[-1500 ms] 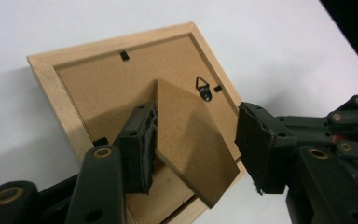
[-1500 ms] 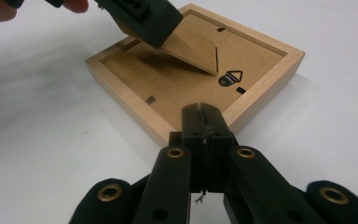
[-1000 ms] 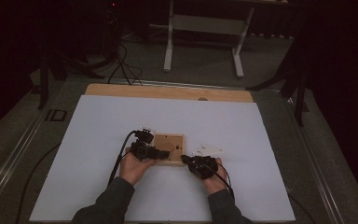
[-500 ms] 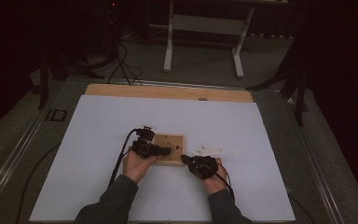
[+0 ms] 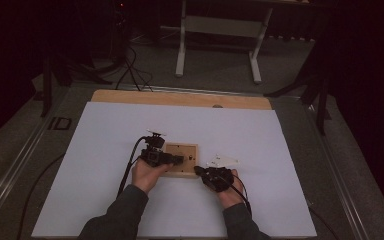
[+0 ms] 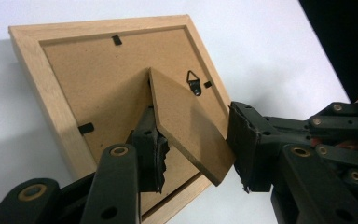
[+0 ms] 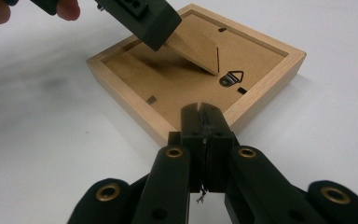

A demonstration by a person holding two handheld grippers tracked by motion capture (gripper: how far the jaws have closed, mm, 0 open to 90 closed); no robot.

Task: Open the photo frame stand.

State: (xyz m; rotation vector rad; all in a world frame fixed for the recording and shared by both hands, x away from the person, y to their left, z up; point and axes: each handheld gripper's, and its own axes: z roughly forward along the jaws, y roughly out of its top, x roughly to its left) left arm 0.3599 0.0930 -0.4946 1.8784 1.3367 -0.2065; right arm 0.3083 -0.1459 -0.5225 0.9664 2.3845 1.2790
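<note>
While frame [image 5: 181, 159] stays put, left hand-held gripper [image 5: 172, 159] shifts slightly.

A light wooden picture frame [image 5: 181, 159] lies face down on the white table, its easel stand [image 6: 189, 122] apparently raised.

One wooden picture frame [image 5: 181, 159] lies face down at the table's centre. Its backing carries one raised stand flap [image 6: 186, 123], one metal hanger [image 6: 195, 82] and three black clips. One pale scrap [image 5: 223, 161] lies at the frame's three o'clock. Two grippers work there.
</note>
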